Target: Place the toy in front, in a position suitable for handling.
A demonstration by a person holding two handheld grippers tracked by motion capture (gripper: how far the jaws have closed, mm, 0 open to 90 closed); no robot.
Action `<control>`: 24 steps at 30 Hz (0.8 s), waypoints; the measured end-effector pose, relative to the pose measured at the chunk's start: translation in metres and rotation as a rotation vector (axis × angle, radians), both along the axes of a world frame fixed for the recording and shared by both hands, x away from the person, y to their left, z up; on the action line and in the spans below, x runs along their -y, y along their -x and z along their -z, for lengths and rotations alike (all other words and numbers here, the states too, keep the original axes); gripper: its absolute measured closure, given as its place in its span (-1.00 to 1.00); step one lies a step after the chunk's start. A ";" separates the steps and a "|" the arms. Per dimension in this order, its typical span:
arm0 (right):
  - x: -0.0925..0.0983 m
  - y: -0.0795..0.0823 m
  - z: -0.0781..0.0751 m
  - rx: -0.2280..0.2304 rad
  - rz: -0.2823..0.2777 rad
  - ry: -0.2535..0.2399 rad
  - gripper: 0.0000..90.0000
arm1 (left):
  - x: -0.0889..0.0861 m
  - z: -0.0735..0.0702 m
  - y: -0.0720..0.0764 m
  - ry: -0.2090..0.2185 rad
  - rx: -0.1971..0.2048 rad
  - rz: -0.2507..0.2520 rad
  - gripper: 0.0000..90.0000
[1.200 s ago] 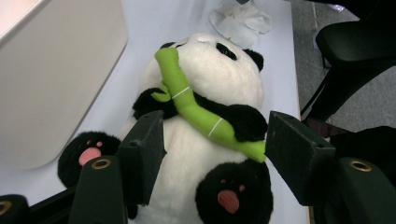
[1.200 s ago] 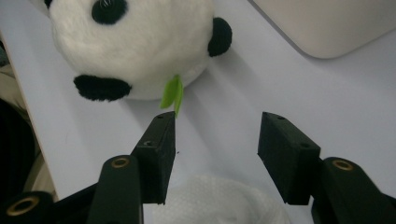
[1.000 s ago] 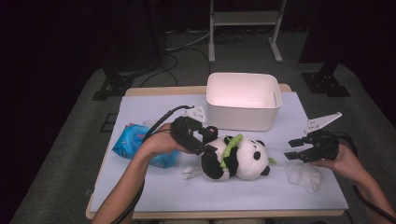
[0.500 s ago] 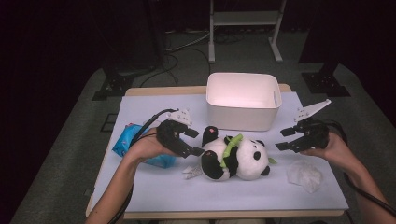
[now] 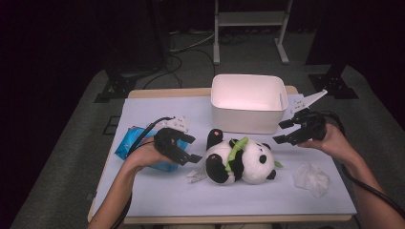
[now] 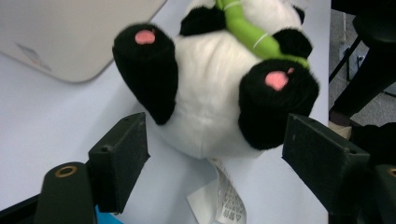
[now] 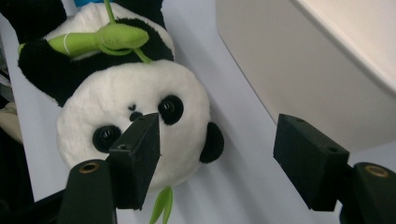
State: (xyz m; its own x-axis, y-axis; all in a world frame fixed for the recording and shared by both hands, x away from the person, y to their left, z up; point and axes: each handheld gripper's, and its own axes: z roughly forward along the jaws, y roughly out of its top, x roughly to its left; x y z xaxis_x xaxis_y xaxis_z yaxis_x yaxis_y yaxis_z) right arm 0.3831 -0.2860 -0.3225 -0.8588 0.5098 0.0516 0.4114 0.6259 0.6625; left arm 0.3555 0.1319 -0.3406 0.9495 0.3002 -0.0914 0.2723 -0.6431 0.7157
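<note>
Plush panda [image 5: 241, 161] lies on its back on the desk [image 5: 157, 200] before the white bin [image 5: 248, 102], both claws, left [image 5: 187, 149] and right [image 5: 285, 131], having just been opening, empty, flanking it; next, I judge, closing on feet and head together.

No text can be read. The sewn-in care tag [image 6: 224, 198] on the plush panda [image 6: 219, 88] carries rows of small print, too fine to make out in the left gripper view. The white bin [image 6: 70, 32] bears a faint pale sticker [image 6: 31, 55]; its marks cannot be made out.
</note>
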 end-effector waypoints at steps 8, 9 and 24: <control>-0.018 -0.010 -0.008 0.001 -0.030 0.019 -0.34 | -0.011 0.012 0.001 -0.011 -0.004 -0.032 -0.58; -0.020 -0.011 -0.009 -0.001 -0.032 0.022 -0.34 | -0.012 0.013 0.001 -0.010 -0.003 -0.036 -0.59; -0.044 -0.033 -0.025 0.030 -0.076 0.056 -0.31 | -0.015 0.015 0.002 -0.003 0.020 -0.047 -0.69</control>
